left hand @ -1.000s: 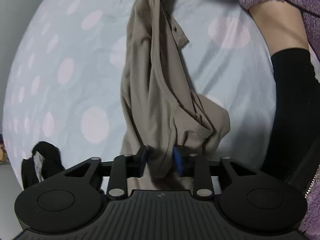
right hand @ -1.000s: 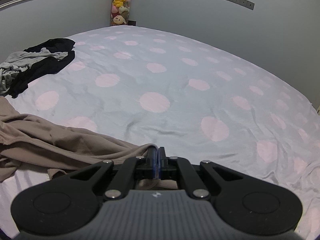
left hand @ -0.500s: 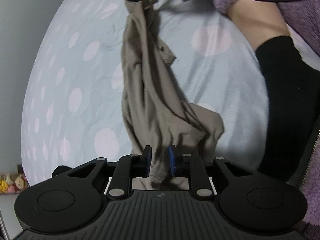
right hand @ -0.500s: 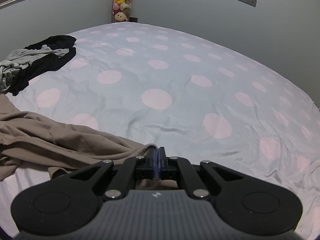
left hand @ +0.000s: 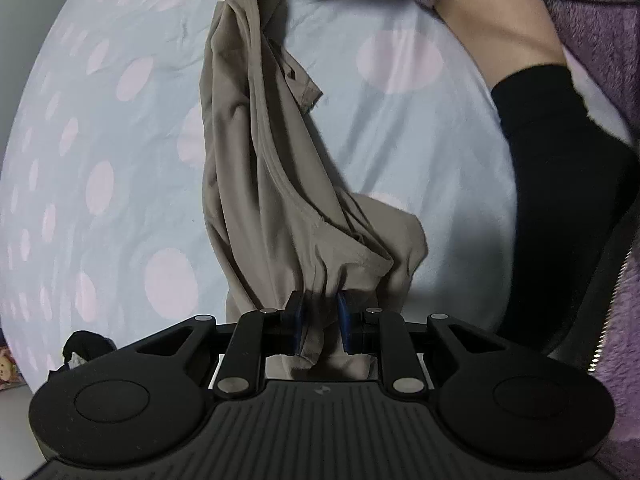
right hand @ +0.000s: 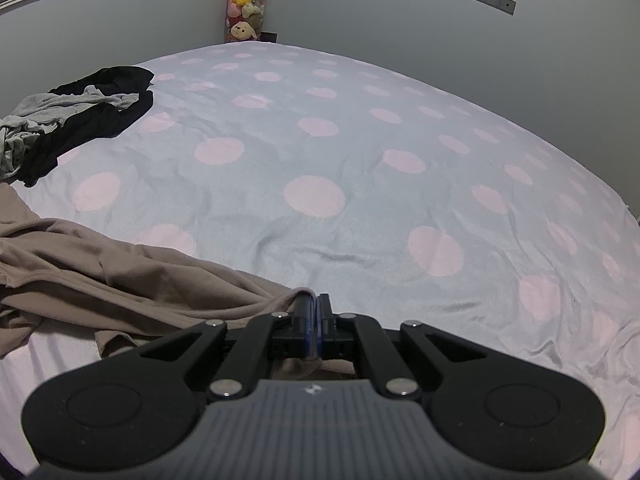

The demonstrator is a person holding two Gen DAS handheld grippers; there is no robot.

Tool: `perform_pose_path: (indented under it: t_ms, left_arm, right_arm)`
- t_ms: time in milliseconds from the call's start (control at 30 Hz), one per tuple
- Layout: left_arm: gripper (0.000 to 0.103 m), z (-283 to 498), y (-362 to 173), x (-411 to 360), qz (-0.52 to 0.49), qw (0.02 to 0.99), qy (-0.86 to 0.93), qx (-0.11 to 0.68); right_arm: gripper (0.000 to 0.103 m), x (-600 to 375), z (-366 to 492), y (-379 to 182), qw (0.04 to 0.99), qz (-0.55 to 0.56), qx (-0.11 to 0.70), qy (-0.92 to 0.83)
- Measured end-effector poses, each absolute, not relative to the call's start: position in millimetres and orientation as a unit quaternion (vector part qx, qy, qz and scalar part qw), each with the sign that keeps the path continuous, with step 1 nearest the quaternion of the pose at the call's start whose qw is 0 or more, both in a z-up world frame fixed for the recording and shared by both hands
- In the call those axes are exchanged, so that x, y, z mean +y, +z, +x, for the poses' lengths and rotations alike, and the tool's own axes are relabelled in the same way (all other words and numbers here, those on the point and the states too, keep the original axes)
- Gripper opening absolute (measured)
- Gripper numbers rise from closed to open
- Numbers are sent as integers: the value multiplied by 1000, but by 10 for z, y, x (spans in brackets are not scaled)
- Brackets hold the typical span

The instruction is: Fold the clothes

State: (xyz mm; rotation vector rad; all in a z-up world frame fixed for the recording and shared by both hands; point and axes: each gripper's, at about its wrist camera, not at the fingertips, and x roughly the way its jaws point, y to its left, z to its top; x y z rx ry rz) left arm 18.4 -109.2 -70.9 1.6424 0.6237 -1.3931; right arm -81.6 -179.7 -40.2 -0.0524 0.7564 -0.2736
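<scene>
Bed with a pale blue sheet (right hand: 360,168), pink dots all over. A tan garment (left hand: 260,184) is stretched between the two grippers, part hanging, part trailing on the sheet.

Left gripper (left hand: 320,322): pointing steeply down, jaws narrowed onto a bunched fold of the tan cloth, blue pads pressing it from both sides. Cloth runs up and away from it in a twisted rope toward the top of the left wrist view.

Right gripper (right hand: 312,320): jaws clenched nearly together, an edge of the same garment (right hand: 120,272) pinched between the pads; the rest spreads left across the sheet in loose wrinkles.

Far left on the bed, a heap of black and grey clothes (right hand: 76,120), well apart from the tan piece.

A person's leg in a black sock (left hand: 560,184) and a purple fleece sleeve (left hand: 592,16) at the right of the left wrist view. Plush toys (right hand: 245,4) stacked in the far room corner.
</scene>
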Motion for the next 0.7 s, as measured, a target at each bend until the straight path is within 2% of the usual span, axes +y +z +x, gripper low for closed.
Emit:
perform_pose_path:
  t_ms: [567,700]
  left_arm:
    - [17,570,-767,-1281,637,399,-561,347]
    - [11,621,-795,-1279,635,405,-555,352]
  right_arm:
    - [3,-1785,-812,-434,921,-25,367,-131]
    - [3,-1782,-797,-435,920,-24,368,-130]
